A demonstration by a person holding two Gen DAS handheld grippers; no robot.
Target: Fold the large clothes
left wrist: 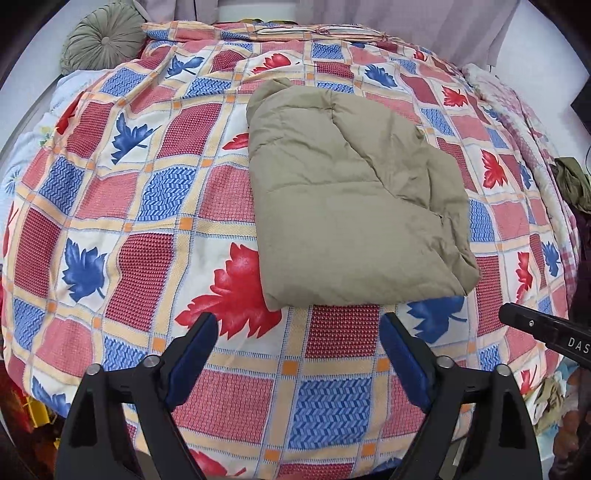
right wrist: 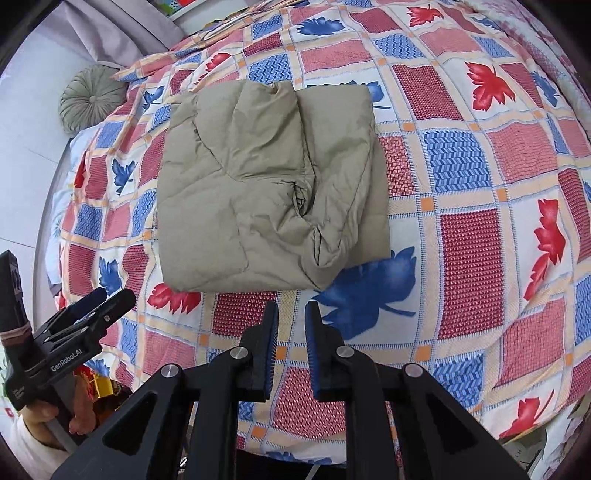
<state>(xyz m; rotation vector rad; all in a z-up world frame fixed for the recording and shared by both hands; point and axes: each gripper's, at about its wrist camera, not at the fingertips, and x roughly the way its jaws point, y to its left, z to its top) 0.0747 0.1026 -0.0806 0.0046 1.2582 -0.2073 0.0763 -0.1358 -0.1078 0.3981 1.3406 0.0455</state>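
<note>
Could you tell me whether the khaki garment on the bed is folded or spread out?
Folded. The garment lies as a compact, roughly square bundle on the bedspread, with layered edges and a tucked crease showing; neither gripper touches it.

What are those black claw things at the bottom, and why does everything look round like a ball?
They are grabbing tools, one in each of a person's hands. A small camera sits on each tool, and its lens bends the picture round. One picture looks out from the left gripper, jaws wide apart. The other looks out from the right gripper, jaws nearly together. Neither holds anything. On the leaf-patterned bedspread lies a folded tan padded garment. A round green cushion sits at the far corner.
</note>
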